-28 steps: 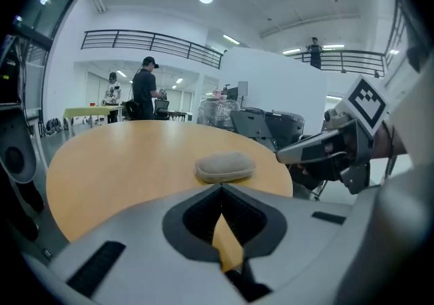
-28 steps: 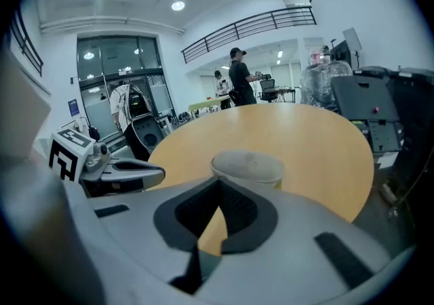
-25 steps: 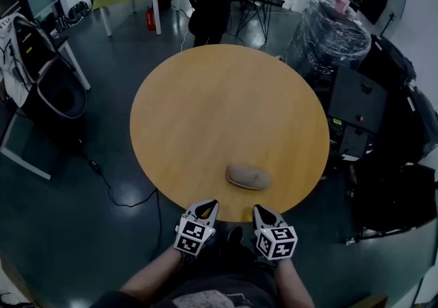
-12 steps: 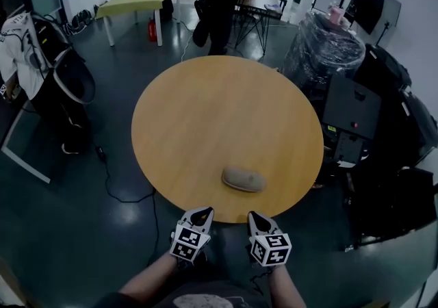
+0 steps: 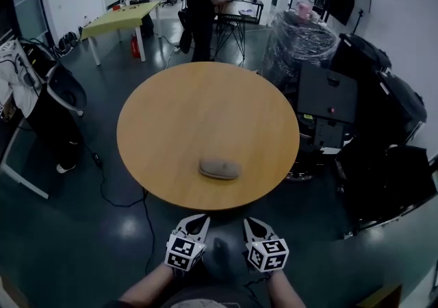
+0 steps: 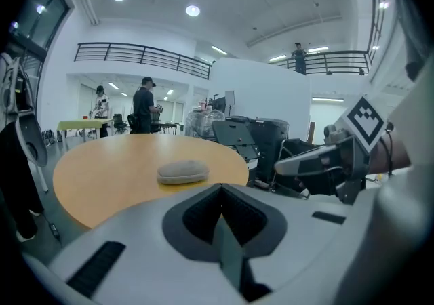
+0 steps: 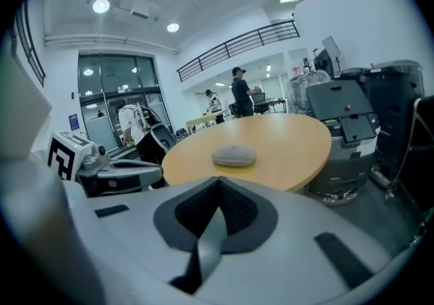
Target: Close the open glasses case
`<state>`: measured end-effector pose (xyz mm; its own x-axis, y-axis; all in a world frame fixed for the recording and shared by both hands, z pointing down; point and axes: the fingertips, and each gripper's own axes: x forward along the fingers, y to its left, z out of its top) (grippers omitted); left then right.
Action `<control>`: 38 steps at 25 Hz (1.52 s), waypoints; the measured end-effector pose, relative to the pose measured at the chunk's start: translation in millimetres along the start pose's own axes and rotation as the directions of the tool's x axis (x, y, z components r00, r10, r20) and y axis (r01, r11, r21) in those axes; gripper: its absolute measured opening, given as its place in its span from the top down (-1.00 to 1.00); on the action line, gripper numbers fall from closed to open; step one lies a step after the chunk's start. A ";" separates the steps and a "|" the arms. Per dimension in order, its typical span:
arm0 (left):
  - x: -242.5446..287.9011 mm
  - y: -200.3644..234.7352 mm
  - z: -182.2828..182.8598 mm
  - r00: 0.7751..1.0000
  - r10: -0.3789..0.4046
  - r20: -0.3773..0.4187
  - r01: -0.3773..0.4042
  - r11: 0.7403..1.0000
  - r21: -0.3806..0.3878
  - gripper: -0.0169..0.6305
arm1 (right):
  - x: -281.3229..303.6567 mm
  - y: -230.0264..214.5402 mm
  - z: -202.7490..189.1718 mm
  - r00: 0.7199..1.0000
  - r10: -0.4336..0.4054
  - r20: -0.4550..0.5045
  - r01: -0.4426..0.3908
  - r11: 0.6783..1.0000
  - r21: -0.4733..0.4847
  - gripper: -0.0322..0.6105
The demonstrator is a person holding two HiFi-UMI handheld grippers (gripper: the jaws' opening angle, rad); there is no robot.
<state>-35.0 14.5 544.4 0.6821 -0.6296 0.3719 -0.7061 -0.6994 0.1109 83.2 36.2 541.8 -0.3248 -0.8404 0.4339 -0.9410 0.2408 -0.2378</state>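
- So, the grey glasses case [image 5: 220, 168] lies flat on the round wooden table [image 5: 205, 108], around 6 o'clock on the top, near the edge. It looks like one smooth, shut oval.
- The left gripper [image 5: 198, 220] hangs off the table, past its 6 o'clock edge, jaws pressed together on nothing.
- The right gripper [image 5: 252, 222] is just beside it, jaws together too, empty.
- Neither one touches the case.

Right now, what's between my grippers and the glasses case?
No object: the head view shows only bare table and floor between the glasses case and the left gripper and right gripper.
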 end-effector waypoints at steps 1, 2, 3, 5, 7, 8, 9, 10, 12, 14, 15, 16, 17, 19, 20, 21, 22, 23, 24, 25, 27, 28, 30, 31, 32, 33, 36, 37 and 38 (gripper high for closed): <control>-4.0 -8.5 -1.4 1.000 0.000 0.000 0.000 1.000 0.000 0.92 | -8.6 -2.0 -3.8 1.000 0.001 0.001 -0.001 1.000 -0.001 0.93; -8.3 -16.6 -2.9 1.000 0.001 0.002 -0.001 1.000 -0.002 0.92 | -17.1 -4.1 -7.7 1.000 0.000 0.003 0.000 1.000 0.001 0.94; -13.3 -24.3 -4.1 1.000 0.003 0.006 -0.003 1.000 -0.005 0.92 | -25.4 -5.6 -11.1 1.000 -0.003 0.004 0.002 1.000 0.004 0.93; -24.1 -39.5 -4.5 1.000 0.007 0.022 -0.007 1.000 -0.014 0.92 | -42.1 -6.8 -15.8 1.000 -0.008 0.011 0.008 1.000 0.007 0.93; -33.9 -54.8 -3.2 0.999 0.012 0.039 -0.011 1.000 -0.020 0.92 | -59.0 -8.0 -18.4 0.999 -0.020 0.032 0.020 1.000 0.003 0.94; -38.4 -62.0 -2.6 0.999 0.013 0.048 -0.012 1.000 -0.018 0.92 | -67.3 -8.4 -19.4 0.998 -0.028 0.048 0.028 1.000 0.001 0.93; -42.8 -68.7 -2.3 0.998 0.012 0.058 -0.011 1.000 -0.014 0.92 | -75.4 -8.1 -20.3 0.997 -0.033 0.067 0.033 0.999 0.002 0.94; -47.2 -74.9 -2.3 0.998 0.013 0.069 -0.012 1.000 -0.010 0.92 | -83.5 -6.9 -21.1 0.996 -0.036 0.087 0.035 0.999 0.003 0.94; -56.5 -85.9 -3.8 0.996 0.017 0.088 -0.016 1.000 -0.013 0.92 | -99.9 -3.0 -23.0 0.992 -0.030 0.119 0.031 1.000 0.000 0.94; -66.8 -97.4 -5.6 0.994 0.024 0.105 -0.021 0.999 -0.027 0.92 | -117.5 1.2 -25.9 0.990 -0.025 0.136 0.027 1.000 -0.011 0.94; -72.1 -104.0 -6.2 0.993 0.027 0.113 -0.023 0.999 -0.034 0.92 | -127.0 2.7 -27.2 0.990 -0.023 0.142 0.026 1.000 -0.016 0.94; -77.1 -110.7 -6.5 0.992 0.028 0.120 -0.024 0.999 -0.040 0.92 | -136.5 3.8 -28.4 0.989 -0.022 0.149 0.025 1.000 -0.019 0.94; -81.8 -117.2 -6.5 0.991 0.029 0.128 -0.024 0.999 -0.045 0.92 | -145.6 4.8 -29.4 0.988 -0.019 0.156 0.022 1.000 -0.018 0.94; -90.5 -128.5 -4.5 0.989 0.028 0.144 -0.020 0.998 -0.056 0.92 | -161.5 6.9 -30.9 0.985 -0.011 0.172 0.013 1.000 -0.011 0.94; -94.8 -133.4 -2.2 0.988 0.026 0.152 -0.016 0.998 -0.066 0.92 | -168.1 8.0 -31.6 0.984 -0.006 0.180 0.007 1.000 -0.007 0.94; -99.4 -138.2 1.0 0.987 0.023 0.161 -0.011 0.997 -0.075 0.92 | -174.2 8.9 -32.4 0.983 -0.003 0.186 0.003 1.000 -0.003 0.94; -104.2 -142.9 4.9 0.985 0.021 0.172 -0.007 0.997 -0.079 0.92 | -179.8 9.9 -32.9 0.981 -0.003 0.192 0.003 1.000 -0.003 0.94; -109.1 -147.3 8.8 0.983 0.019 0.184 -0.005 0.997 -0.073 0.92 | -185.1 11.0 -32.8 0.980 -0.005 0.200 0.006 1.000 -0.003 0.94; -113.6 -151.2 11.9 0.981 0.017 0.195 -0.005 0.998 -0.062 0.92 | -190.1 12.4 -32.2 0.977 -0.007 0.212 0.008 1.000 -0.001 0.94; -117.4 -154.6 13.8 0.979 0.016 0.204 -0.006 0.999 -0.053 0.92 | -194.8 13.7 -31.1 0.973 -0.008 0.229 0.007 1.000 0.005 0.94; -123.0 -159.6 15.4 0.976 0.019 0.218 -0.008 0.999 -0.048 0.92 | -203.1 16.6 -27.1 0.964 -0.004 0.266 -0.001 1.000 0.016 0.94; -125.7 -161.1 15.9 0.975 0.022 0.222 -0.011 0.999 -0.050 0.92 | -206.6 18.7 -24.7 0.960 0.000 0.281 -0.003 1.000 0.013 0.94; -133.2 -162.2 16.4 0.973 0.031 0.229 -0.019 0.998 -0.056 0.92 | -211.8 25.9 -22.0 0.957 0.011 0.291 -0.006 1.000 -0.017 0.94; -137.7 -162.4 16.0 0.972 0.036 0.232 -0.023 0.998 -0.060 0.92 | -213.4 30.7 -22.7 0.958 0.019 0.287 -0.009 0.999 -0.037 0.94; -142.1 -162.3 14.9 0.971 0.042 0.234 -0.027 0.998 -0.065 0.92 | -214.4 35.3 -24.5 0.959 0.028 0.281 -0.013 0.998 -0.053 0.94; -146.2 -162.1 13.2 0.971 0.047 0.236 -0.031 0.997 -0.069 0.92 | -215.1 38.9 -27.2 0.961 0.034 0.275 -0.017 0.998 -0.062 0.94; -154.3 -163.6 7.1 0.970 0.059 0.236 -0.042 0.996 -0.077 0.92 | -218.1 43.6 -36.6 0.964 0.038 0.264 -0.023 0.998 -0.059 0.94; -156.1 -165.1 5.5 0.970 0.062 0.235 -0.045 0.996 -0.079 0.92 | -219.6 44.5 -39.6 0.965 0.040 0.260 -0.026 0.998 -0.057 0.94; -157.8 -166.7 4.0 0.970 0.064 0.236 -0.047 0.996 -0.080 0.92 | -221.3 45.6 -42.2 0.966 0.044 0.255 -0.030 0.998 -0.059 0.94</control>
<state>-24.2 229.0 463.5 0.6608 -0.7353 0.1505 -0.7501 -0.6400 0.1667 108.1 253.7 471.6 -0.3311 -0.9250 0.1866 -0.9347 0.2943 -0.1995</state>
